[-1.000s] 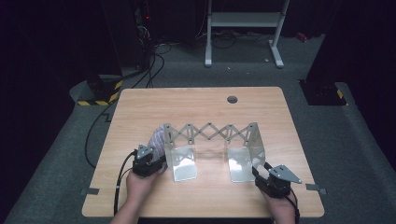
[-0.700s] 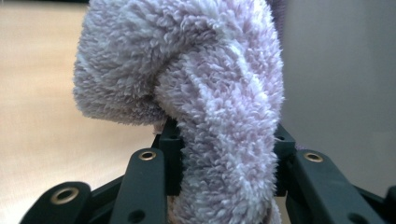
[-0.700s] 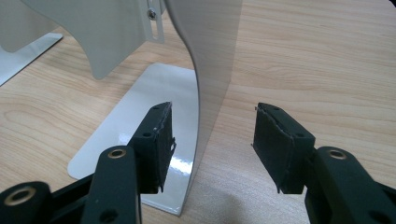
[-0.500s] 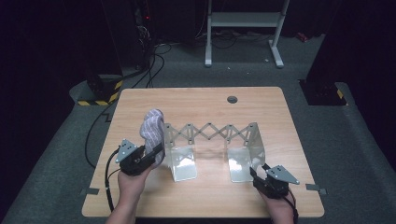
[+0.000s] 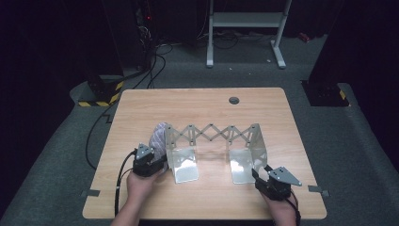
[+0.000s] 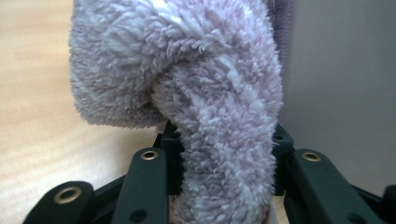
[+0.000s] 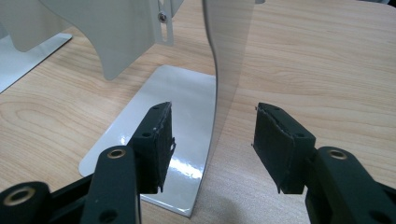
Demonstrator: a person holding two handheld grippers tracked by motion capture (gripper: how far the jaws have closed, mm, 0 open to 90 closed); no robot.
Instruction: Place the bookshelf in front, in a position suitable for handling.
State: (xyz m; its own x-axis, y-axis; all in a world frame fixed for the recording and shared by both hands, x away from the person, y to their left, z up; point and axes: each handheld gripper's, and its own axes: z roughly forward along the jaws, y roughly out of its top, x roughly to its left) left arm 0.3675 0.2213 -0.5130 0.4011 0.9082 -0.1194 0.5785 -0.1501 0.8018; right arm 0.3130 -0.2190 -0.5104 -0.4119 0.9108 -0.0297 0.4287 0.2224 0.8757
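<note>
At the table's 7 o'clock, the left gripper was clenched on a fluffy lilac cloth; the left gripper view showed the cloth bunched between the 2 jaws and folding over above them. Half a second before, this gripper had been tilted and held farther left with the cloth lifted beside the rack's corner; now it had swung back in, and the cloth pressed against the left end plate of the metal folding rack, much as it lay 1 second before. The rack, 2 upright plates joined by a scissor lattice, stood near the table's middle and had not shifted. At 5 o'clock the right gripper had stayed put. In the right gripper view its jaws stood apart on either side of the right plate's thin edge, with gaps visible on both sides, so they were released, pressing nothing.
</note>
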